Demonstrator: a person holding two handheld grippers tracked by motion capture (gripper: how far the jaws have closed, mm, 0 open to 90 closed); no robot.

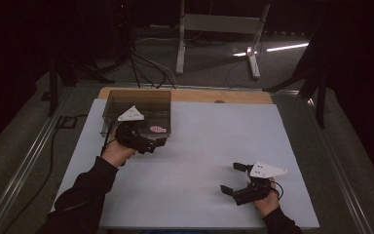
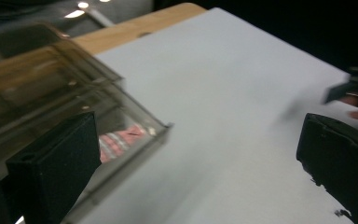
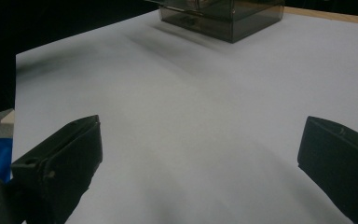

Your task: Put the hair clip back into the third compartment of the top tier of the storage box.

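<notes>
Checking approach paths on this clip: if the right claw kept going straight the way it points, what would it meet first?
Bare white sheet lies ahead of the open right claw; the first object in line looks like the smoky clear box at the far end, though depth is hard to judge.

- The left gripper (image 1: 158,142) is a black body topped by a pale three-cornered plate.
- The right gripper (image 1: 234,177) carries the same pale plate, marked with small dark dots.
- Its fingers (image 3: 58,163) are blocky matte black.
- A thin black cable trails from each.
- The person wears black long sleeves (image 1: 85,190).
</notes>
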